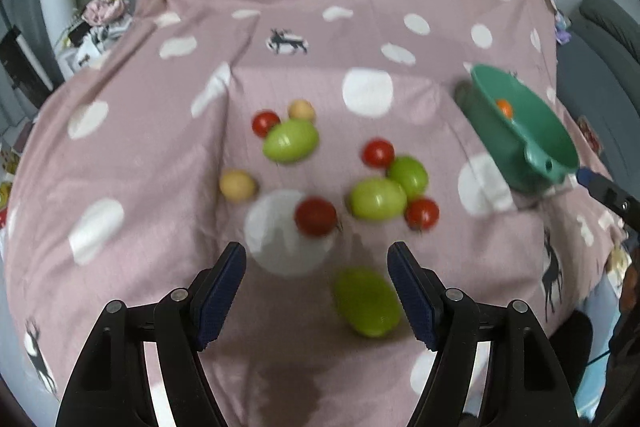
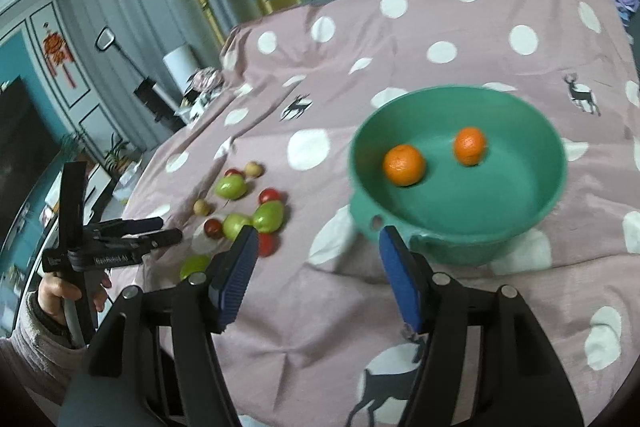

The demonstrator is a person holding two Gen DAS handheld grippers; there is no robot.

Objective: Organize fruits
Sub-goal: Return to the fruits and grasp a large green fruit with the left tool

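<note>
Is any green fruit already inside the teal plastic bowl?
No, the teal plastic bowl holds only two oranges.

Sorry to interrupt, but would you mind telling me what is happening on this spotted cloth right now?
A person is sorting fruit with two handheld tongs. Both the left tongs and the right tongs are open and empty. Two oranges already sit in the green bowl. Green fruits, red ones and tan ones lie loose on the pink cloth, with one green fruit beside the left tongs.
</note>
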